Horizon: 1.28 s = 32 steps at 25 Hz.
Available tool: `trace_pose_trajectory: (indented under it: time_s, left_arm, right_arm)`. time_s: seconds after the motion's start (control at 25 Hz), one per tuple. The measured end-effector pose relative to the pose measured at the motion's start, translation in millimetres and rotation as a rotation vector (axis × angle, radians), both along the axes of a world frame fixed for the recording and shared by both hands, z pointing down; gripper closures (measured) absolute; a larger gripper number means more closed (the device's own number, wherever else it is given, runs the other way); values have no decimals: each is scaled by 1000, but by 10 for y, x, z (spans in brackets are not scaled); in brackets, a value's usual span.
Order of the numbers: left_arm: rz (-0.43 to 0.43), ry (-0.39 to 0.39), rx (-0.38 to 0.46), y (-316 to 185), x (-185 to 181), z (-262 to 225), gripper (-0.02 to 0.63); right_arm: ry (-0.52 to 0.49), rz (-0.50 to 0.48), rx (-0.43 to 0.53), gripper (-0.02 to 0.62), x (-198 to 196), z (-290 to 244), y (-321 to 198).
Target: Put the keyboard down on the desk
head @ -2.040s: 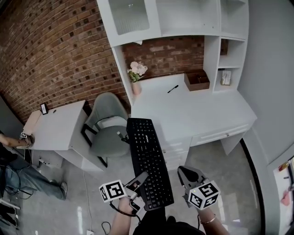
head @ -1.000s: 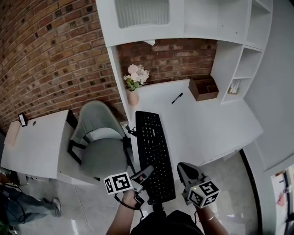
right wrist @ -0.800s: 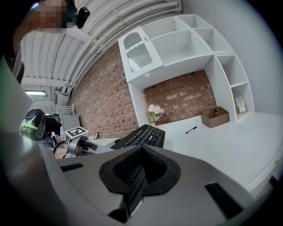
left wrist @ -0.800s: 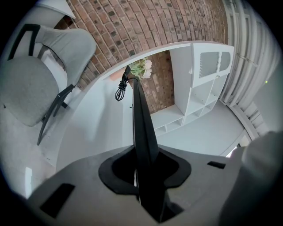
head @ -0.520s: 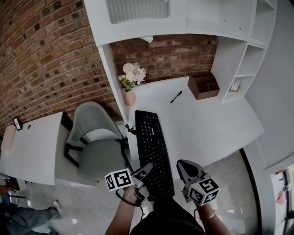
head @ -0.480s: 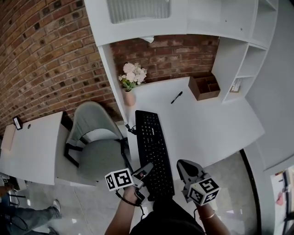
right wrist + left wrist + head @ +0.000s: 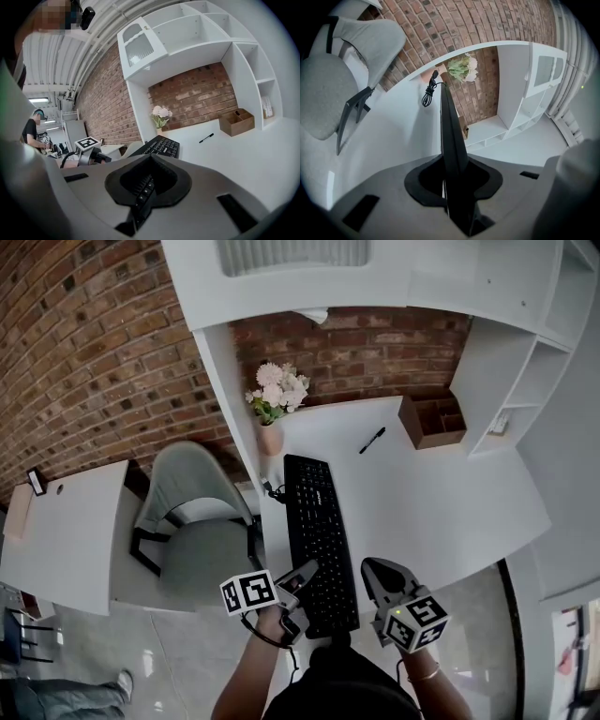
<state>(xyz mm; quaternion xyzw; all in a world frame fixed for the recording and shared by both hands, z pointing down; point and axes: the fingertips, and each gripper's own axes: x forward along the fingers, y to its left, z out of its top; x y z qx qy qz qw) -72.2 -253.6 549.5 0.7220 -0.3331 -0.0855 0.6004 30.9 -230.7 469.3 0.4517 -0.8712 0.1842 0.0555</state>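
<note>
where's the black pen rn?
Head view, upper right: the black pen lies on the white desk, between the pink-flower vase and the brown wooden box.

Brick wall (image 7: 94, 352) runs along back and L side. Pink/white flowers (image 7: 277, 390) in pale vase (image 7: 271, 439), upright, in back-L corner by wall. Black pen (image 7: 372, 440) lies flat, diagonal, betw. vase and wooden box (image 7: 433, 423), apart from both. Box open-top w/ dividers, against wall. White shelves (image 7: 525, 352) at R; sm. item in one cubby, can't ID. Grey chair (image 7: 192, 521) at L, black armrests. Beyond it a white side desk (image 7: 61, 540), sm. dark object (image 7: 36, 481) near its far edge. Floor (image 7: 178, 652) glossy.
</note>
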Motion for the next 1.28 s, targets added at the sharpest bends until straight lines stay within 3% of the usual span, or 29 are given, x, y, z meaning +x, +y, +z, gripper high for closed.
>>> trace_pose_trajectory:
  time_s: [0.96, 1.28]
  left_arm:
    - [-33, 19, -27, -714, 120, 328, 512]
    - [-45, -19, -42, -761, 109, 456, 505]
  right_arm:
    - [11, -40, -45, 591, 56, 198, -546]
    - [14, -58, -56, 591, 49, 254, -605]
